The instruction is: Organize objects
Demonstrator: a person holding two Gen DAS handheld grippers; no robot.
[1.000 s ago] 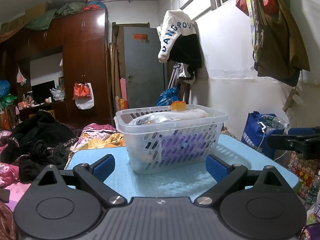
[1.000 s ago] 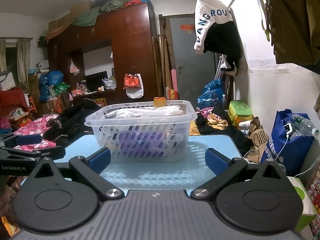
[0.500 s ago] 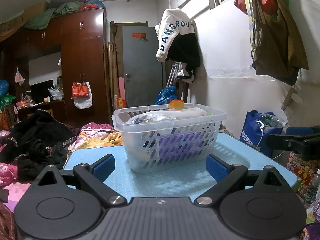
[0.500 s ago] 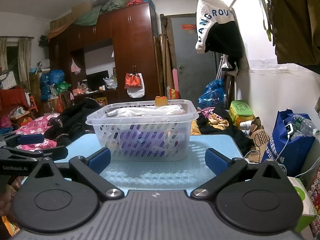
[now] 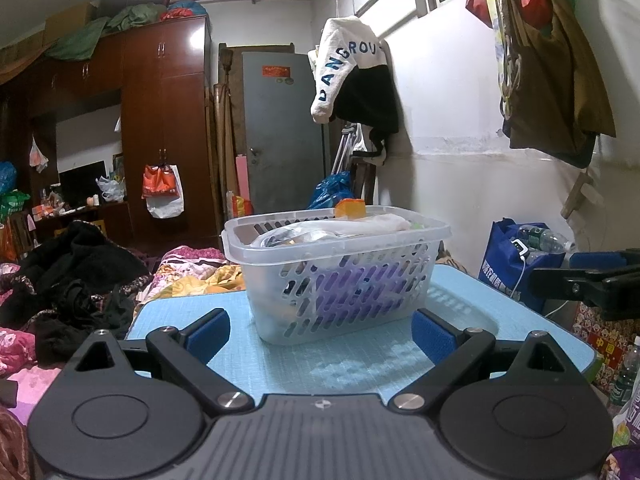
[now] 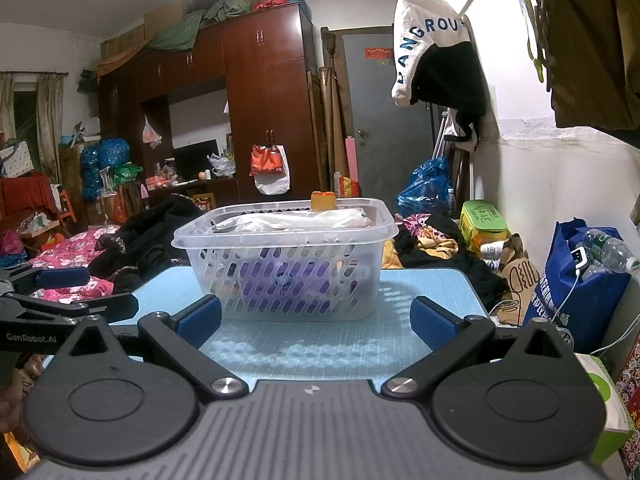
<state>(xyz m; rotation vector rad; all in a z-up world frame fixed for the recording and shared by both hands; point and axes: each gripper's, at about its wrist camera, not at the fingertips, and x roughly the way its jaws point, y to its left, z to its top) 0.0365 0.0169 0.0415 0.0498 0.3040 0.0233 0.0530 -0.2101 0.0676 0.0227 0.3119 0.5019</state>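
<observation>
A clear plastic slotted basket [image 5: 340, 280] stands on a light blue table mat [image 5: 360, 364]. It holds a white plastic-wrapped item [image 5: 352, 226], an orange-capped thing [image 5: 350, 208] and a purple pack [image 5: 352, 284] seen through the slots. My left gripper [image 5: 322, 338] is open and empty, just in front of the basket. My right gripper [image 6: 316, 320] is open and empty, also in front of the basket [image 6: 288, 264]. The right gripper shows at the right edge of the left wrist view [image 5: 592, 280], and the left gripper at the left edge of the right wrist view [image 6: 48, 300].
A bed with dark and pink clothes [image 5: 72, 280] lies left of the table. A blue bag with bottles [image 6: 580, 280] and a green box [image 6: 482, 224] stand by the white wall on the right. A dark wardrobe [image 5: 160, 140] and grey door [image 5: 280, 132] are behind.
Both grippers have drifted slightly; the basket sits a little lower and more left in the left wrist view. Both stay open and empty.
</observation>
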